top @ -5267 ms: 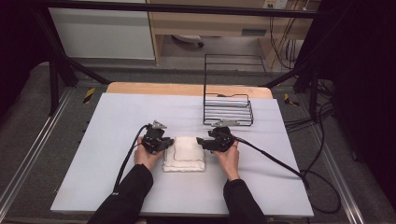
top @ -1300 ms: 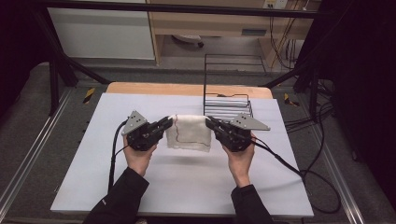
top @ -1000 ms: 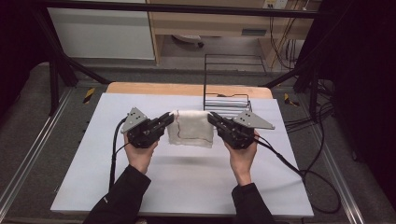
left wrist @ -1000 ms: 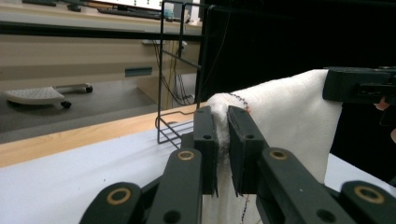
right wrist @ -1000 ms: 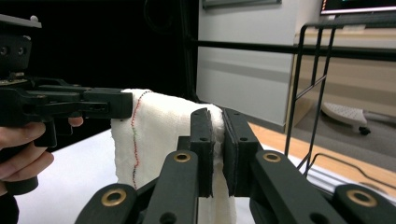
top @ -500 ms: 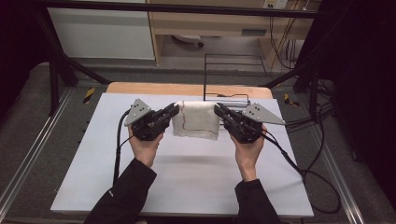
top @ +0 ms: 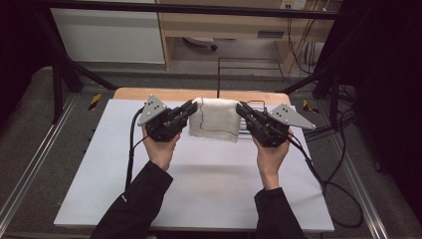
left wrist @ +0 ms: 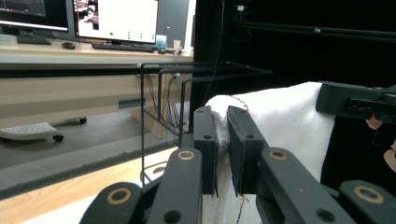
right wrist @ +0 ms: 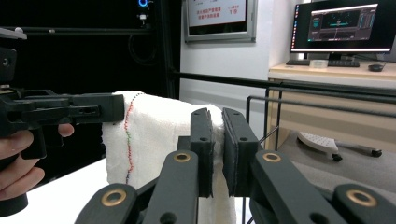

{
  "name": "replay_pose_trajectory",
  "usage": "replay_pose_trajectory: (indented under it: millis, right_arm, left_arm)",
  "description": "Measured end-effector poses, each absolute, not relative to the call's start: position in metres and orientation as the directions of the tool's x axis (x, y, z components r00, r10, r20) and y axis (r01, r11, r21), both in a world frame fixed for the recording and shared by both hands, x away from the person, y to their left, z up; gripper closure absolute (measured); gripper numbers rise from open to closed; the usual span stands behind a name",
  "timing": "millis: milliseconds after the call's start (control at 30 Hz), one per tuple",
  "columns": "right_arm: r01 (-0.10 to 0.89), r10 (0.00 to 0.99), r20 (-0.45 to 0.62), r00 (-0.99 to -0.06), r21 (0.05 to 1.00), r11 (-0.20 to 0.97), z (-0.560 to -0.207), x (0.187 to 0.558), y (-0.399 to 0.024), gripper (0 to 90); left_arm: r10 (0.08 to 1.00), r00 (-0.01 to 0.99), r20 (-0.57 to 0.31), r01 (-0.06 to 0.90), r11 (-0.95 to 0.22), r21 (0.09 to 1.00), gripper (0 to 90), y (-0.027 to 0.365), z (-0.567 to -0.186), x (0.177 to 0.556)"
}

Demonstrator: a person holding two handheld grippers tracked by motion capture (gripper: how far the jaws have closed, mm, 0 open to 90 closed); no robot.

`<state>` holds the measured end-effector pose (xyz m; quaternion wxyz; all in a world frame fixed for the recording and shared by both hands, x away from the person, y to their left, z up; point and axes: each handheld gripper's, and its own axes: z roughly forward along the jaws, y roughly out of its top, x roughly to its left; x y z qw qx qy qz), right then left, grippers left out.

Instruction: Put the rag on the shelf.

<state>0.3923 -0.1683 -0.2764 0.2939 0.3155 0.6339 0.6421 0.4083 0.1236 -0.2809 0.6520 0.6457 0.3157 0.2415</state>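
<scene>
I see the white table [top: 199, 199] below, the black wire rack [top: 249, 74] at its far edge. Above the table's far middle hangs the white towel [top: 216, 119], stretched between my grippers. My left gripper [top: 191, 108] pinches its left top corner; my right gripper [top: 240, 109] pinches its right top corner.

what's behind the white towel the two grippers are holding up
Behind the white towel, held between the left gripper and right gripper, stands a black wire rack. The towel covers the rack's lower left part.
</scene>
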Motion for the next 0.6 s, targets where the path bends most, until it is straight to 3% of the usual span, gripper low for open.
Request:
replay_pose_trajectory:
  millis: [600]
  right_arm:
    - [-0.054, 0.812, 0.001, -0.584, 0.998, -0.041, -0.247, 0.400, -0.180, 83.6]
  left_arm:
    - [0.722, 0.688, -0.073, 0.032, 0.070, 0.997, 82.5, 0.106, -0.250, 0.420]
